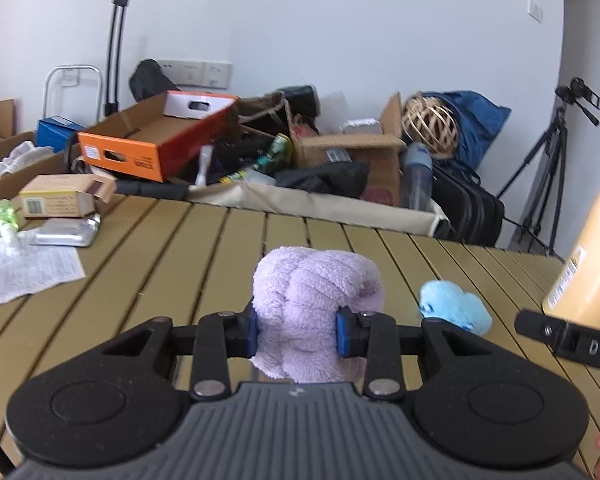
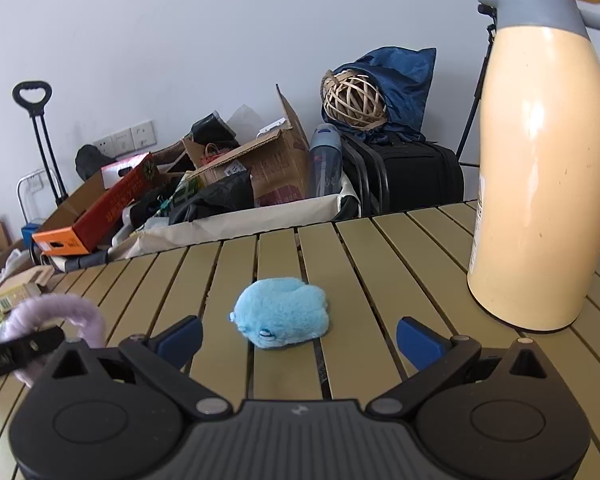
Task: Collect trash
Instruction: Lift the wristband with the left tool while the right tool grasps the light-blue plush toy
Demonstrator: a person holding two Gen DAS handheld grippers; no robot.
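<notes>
Printed white paper (image 1: 24, 270) is spread at the far left of the slatted olive-yellow table (image 1: 172, 280), with a small green bottle (image 1: 6, 216) lying at its upper edge and a silver foil packet (image 1: 66, 232) beside it, below a tan carton (image 1: 62, 196). Behind the table's far edge, an orange cardboard box (image 1: 148, 140) is seen among piled clutter on the floor. Toward the middle of the left wrist view, a fluffy lilac cloth (image 1: 312, 296) is pinched between the blue pads (image 1: 343, 332) of the left gripper (image 1: 298, 334); the jaws are drawn in narrow and press into the pile on both sides, and the cloth bulges above them, its lower edge hanging in front of the gripper body. Just right of it, a small light-blue plush toy (image 2: 282, 312) lies on the table slats. In the right wrist view this toy is seen ahead of the right gripper (image 2: 298, 340), whose jaws are spread wide with nothing between the blue pads (image 2: 418, 342) and no contact with the toy. At the far right, a tall cream thermos jug (image 2: 540, 184) with a grey collar stands upright on the table.
</notes>
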